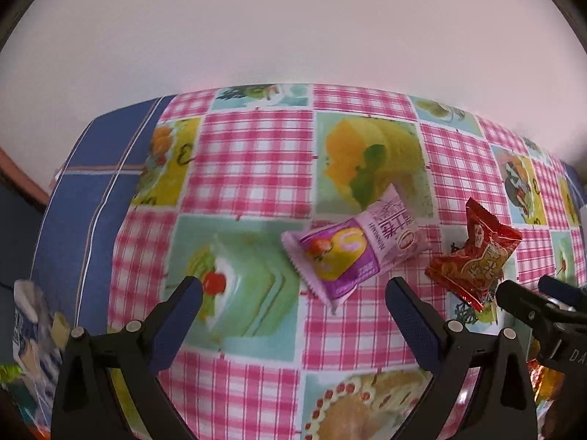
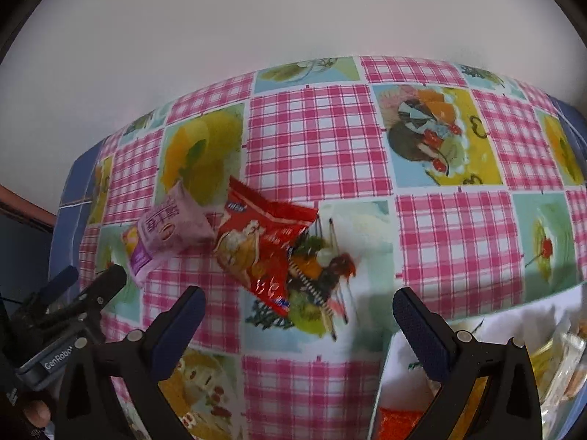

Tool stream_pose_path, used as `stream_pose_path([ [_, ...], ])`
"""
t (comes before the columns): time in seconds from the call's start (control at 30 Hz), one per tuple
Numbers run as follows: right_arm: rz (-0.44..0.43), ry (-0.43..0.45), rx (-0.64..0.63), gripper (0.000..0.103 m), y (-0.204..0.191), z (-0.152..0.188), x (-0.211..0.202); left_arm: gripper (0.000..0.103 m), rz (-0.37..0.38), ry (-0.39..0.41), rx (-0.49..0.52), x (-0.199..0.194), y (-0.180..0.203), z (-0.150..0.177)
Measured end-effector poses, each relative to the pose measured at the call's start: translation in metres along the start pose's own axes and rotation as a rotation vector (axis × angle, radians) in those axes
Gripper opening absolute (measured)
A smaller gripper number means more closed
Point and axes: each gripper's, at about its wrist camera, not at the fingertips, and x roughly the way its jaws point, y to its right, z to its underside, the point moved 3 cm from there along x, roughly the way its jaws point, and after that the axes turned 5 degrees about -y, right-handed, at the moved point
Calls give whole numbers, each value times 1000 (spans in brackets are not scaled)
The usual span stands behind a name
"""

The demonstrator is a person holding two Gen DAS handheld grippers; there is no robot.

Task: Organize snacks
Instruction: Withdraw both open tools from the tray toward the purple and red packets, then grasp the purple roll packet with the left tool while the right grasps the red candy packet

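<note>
A pink and purple snack packet (image 1: pixel 354 247) (image 2: pixel 167 233) lies flat on the checked tablecloth (image 1: pixel 256 161) (image 2: pixel 315 146). Beside it on the right lies a red snack packet (image 1: pixel 475 255) (image 2: pixel 262 244). My left gripper (image 1: pixel 293 291) hovers open just short of the pink packet, with nothing between its fingers. My right gripper (image 2: pixel 299 299) is open too, just short of the red packet and holding nothing. The right gripper's black tip (image 1: pixel 513 299) shows at the right edge of the left wrist view. The left gripper's tip (image 2: pixel 110 280) shows at the left of the right wrist view.
A blue striped cloth (image 1: pixel 80 205) covers the table's left end. More wrapped snacks (image 1: pixel 33 333) lie at the lower left. A white bag (image 2: pixel 414 363) with snacks in clear wrappers (image 2: pixel 565 359) sits at the lower right. A plain wall (image 1: pixel 293 29) stands behind the table.
</note>
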Motion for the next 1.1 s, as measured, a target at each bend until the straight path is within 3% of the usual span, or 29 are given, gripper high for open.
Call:
stream_pose_path([
  [0.1,23,-2,-15,103,5,-7,1,100,-40,15,56,6,9,-6],
  [0.47,38,-19,-15,103,21,-15,4,99,-20,9,135,29,37,-16],
  [0.87,32,-22,-36,103,18,-18,7,97,36,14,-21,37,11,-26],
  [1.1,-32,-33,-15,103,7,-19,15,97,55,12,-133,37,-20,-20],
])
